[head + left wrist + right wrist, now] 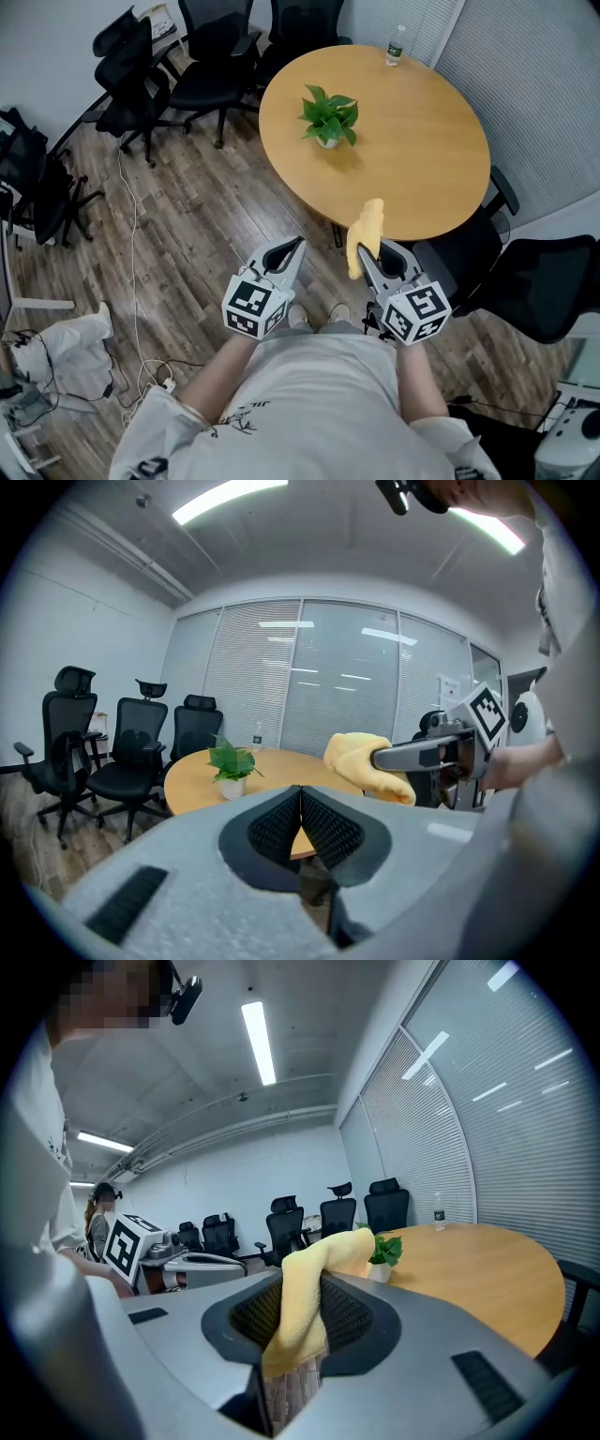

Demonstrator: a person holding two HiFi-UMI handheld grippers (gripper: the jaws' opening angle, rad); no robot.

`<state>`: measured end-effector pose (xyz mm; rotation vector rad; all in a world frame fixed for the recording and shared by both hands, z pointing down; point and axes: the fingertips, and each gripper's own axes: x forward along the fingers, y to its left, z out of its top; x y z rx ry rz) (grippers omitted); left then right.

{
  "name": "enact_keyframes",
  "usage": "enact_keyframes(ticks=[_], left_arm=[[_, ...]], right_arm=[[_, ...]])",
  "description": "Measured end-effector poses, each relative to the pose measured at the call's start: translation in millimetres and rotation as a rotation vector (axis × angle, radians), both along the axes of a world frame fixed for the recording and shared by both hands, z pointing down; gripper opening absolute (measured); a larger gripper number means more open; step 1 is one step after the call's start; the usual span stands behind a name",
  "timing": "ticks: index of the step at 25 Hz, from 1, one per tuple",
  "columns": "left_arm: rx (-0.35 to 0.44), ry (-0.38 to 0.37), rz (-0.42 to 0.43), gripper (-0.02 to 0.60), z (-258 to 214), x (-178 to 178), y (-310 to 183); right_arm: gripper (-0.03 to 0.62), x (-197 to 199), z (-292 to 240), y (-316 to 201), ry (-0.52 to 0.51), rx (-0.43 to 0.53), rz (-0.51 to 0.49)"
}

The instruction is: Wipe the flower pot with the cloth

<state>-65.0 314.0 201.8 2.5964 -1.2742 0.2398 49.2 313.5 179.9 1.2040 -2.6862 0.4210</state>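
The round table of pale wood [422, 141] has a smooth top with a soft sheen. The floor of dark wooden planks [197, 234] looks grainy and matt. The yellow cloth [367, 230] is soft and fleecy. The small white flower pot [328, 142] looks smooth. The left gripper [298, 242] is matt, finely speckled grey plastic with black ribbed pads [328, 832].

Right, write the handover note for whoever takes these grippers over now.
Left gripper: shut, empty, held over the floor short of the table.
Right gripper: shut on the yellow cloth, which drapes over its fingers.
Flower pot: upright on the round table, ahead of both grippers, nothing touching it.
Done: cloth is in the grip.
Left: carry the cloth to the pot and wipe it. The left gripper could probably steady the pot.
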Motion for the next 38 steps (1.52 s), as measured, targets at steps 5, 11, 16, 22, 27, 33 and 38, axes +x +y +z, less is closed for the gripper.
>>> enact_keyframes(ticks=[5, 11, 16, 22, 27, 33, 38], left_arm=[[-0.004, 0.007, 0.017, 0.011, 5, -14, 3], [-0.015, 0.01, 0.043, 0.011, 12, -19, -4], [-0.009, 0.009, 0.048, 0.011, 11, -20, -24], [-0.019, 0.004, 0.045, 0.011, 16, -15, -57], [-0.006, -0.014, 0.041, 0.011, 11, -7, -101], [0.002, -0.017, 0.023, 0.011, 1, 2, -160], [0.005, -0.023, -0.004, 0.011, -2, 11, -199]], right_arm=[[0.095, -7, 8, 7, -0.01, -0.018, 0.038], [0.095, -16, 17, 0, -0.026, -0.036, 0.044], [0.095, -17, 21, -17, -0.031, -0.038, 0.043], [0.095, -12, 23, -54, -0.038, -0.042, 0.029], [0.095, -6, 19, -102, -0.013, -0.03, 0.001], [0.095, 8, 13, -169, -0.014, -0.035, -0.001], [0.095, 26, 12, -213, -0.028, -0.04, -0.004]])
